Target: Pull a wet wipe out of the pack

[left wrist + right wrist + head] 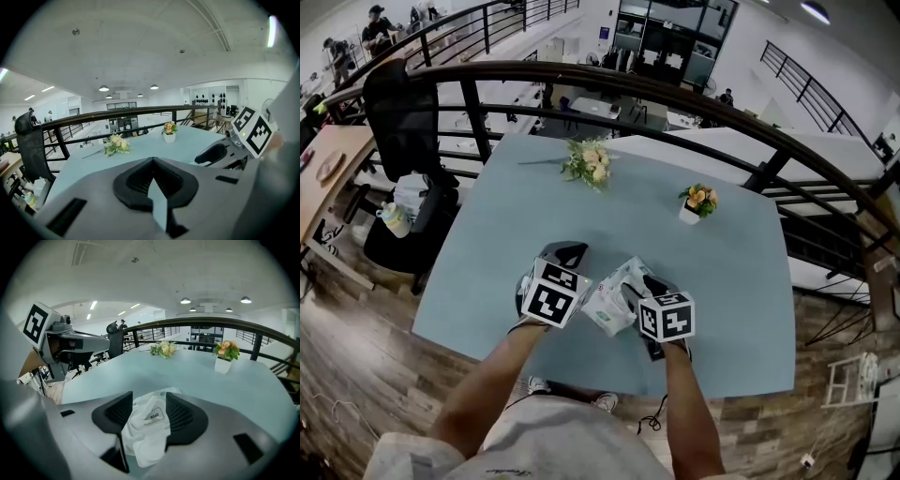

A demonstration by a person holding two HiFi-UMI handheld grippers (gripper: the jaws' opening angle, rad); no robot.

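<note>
Now at the lower centre of the head view, my right gripper (149,397) hangs with its jaws spread wide on either side of a white wet wipe (143,430). The wipe stands crumpled out of the pack (611,300) beside a flap (157,416) printed OPEN, and the pads do not appear to press on it. My left gripper (152,161) sits just left of the pack, jaws together with nothing seen between them. The pack lies on the pale blue table (703,281), near its lower edge. I judge the wipe limp, damp, light and easily torn, best pinched low on the tuft, close to the slot. The soft pack may lift with it unless held down. At upper right on the table a small white pot (690,214) holds orange flowers (700,197), and a loose posy (589,164) lies at upper centre.
</note>
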